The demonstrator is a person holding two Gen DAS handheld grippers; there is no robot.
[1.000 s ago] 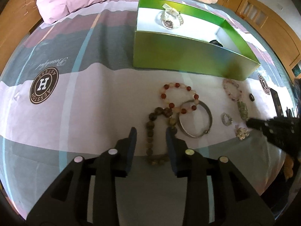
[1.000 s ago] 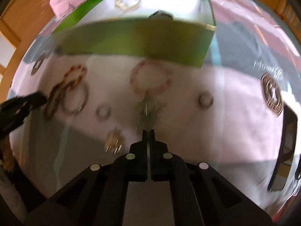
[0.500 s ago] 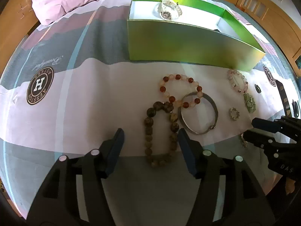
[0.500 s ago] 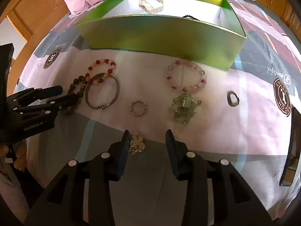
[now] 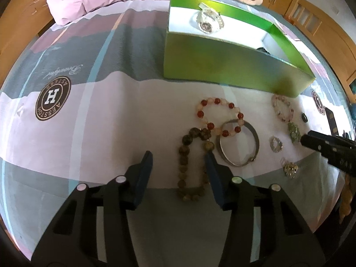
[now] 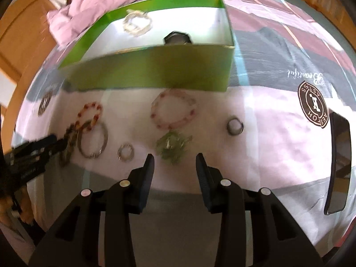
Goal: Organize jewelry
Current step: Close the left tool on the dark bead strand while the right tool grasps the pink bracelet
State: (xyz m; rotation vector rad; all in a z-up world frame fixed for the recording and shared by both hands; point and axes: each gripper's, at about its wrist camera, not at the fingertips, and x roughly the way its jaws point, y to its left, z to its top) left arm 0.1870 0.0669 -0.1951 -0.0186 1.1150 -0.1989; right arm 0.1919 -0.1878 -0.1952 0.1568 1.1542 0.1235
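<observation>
Two hand-held grippers hover over a bedspread (image 5: 93, 115) strewn with jewelry, with a green box (image 5: 222, 71) at the far side; half a second ago the right gripper (image 6: 174, 162) straddled the small gold charm (image 5: 290, 169) near the right edge, and now, seen from its own blurred camera, it has shifted toward the green pendant (image 6: 172, 145), jaws spread wide and empty, the pendant just beyond the tips; a second ago those jaws were pressed together, so the pendant looks like the next pick, though nothing is gripped yet.

The left gripper (image 5: 178, 166) is also released, its jaws apart; the dark bead strand (image 5: 191, 162) lies between them, the right fingertip (image 5: 210, 162) close against the strand's right side; a second ago the gap was narrower, so it has widened for the strand; whether the tip touches the beads I cannot tell.

Loose on the cloth: a red-and-pale bead bracelet (image 5: 219, 116) overlapping a silver bangle (image 5: 239, 142), a small sparkly ring (image 5: 276, 144), a pink bracelet (image 5: 282, 108), and a dark ring (image 6: 234, 126) further right.

The box is open-topped with a white floor; it holds a white watch (image 5: 208, 21) toward its far left and a dark object (image 6: 177, 38), too blurred to identify, at its near right wall; most of the jewelry remains outside the box.
</observation>
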